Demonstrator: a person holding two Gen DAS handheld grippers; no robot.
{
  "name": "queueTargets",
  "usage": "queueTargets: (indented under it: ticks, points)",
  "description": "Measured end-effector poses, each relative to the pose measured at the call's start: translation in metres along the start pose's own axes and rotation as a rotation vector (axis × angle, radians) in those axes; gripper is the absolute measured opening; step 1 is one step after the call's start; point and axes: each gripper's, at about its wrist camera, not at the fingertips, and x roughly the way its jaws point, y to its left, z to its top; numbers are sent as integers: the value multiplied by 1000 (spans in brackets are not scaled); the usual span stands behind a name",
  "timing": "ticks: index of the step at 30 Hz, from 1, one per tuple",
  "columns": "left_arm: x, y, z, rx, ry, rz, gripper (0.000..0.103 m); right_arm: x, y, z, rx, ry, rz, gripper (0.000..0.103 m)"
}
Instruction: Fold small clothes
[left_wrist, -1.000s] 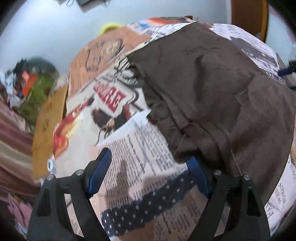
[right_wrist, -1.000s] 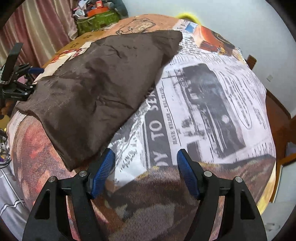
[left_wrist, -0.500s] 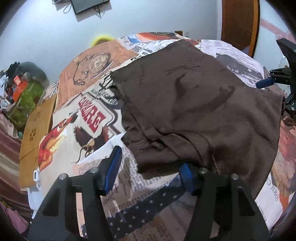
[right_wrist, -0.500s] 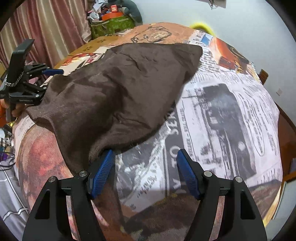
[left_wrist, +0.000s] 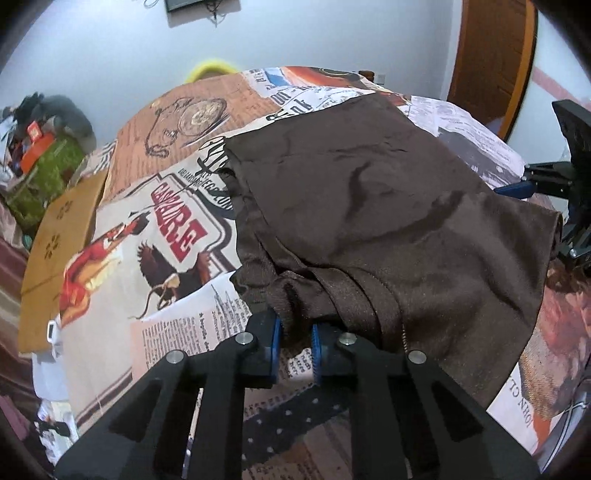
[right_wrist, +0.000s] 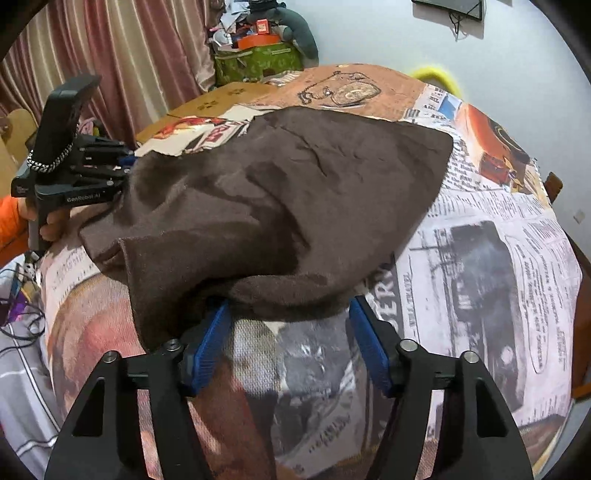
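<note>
1. Nearest in our left wrist view, the left gripper (left_wrist: 294, 341) has its blue-padded jaws nearly together, pinching the bunched hem of the dark brown woven garment (left_wrist: 388, 221).
2. In the right wrist view, the right gripper (right_wrist: 290, 341) has its jaws spread wide. The garment's raised near edge (right_wrist: 291, 295) lies between its fingertips, not yet clamped.
3. We judge the step in hand to be seizing the near edge at two points before a fold. The next move calls for clamping the right jaws on that edge, then carrying both held points together across the cloth.
4. The garment is thin, matte and lightly creased, with a stitched seam and a doubled hem. It lies mid-table, mostly flat, its near edge lifted.
5. Beneath it, the newspaper-print tablecloth (right_wrist: 480, 258) covers the table; its weave looks coarse.
6. Farther off, a tan cardboard sheet (left_wrist: 55, 240) lies at the table's left edge, before a pale wall (left_wrist: 332, 33).
</note>
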Motion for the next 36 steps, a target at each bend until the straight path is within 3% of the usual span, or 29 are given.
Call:
queueTargets:
  ticks: [8, 11, 18, 25, 32, 36]
  points:
    - [-3, 2, -1, -56, 10, 28, 10, -1, 5, 7, -2, -10, 36, 40]
    - [-2, 2, -4, -73, 39, 41, 10, -1, 9, 6, -30, 1, 0, 40]
    - [2, 1, -12, -98, 102, 57, 10, -4, 17, 9, -129, -22, -103, 63]
    - [2, 3, -13, -104, 107, 53, 10, -9, -1, 15, -40, -83, 21, 63]
    - [1, 5, -14, -112, 110, 50, 10, -3, -9, 23, 14, -78, 24, 62]
    - [1, 2, -14, -96, 117, 63, 10, -12, -30, 26, 114, -86, -35, 62]
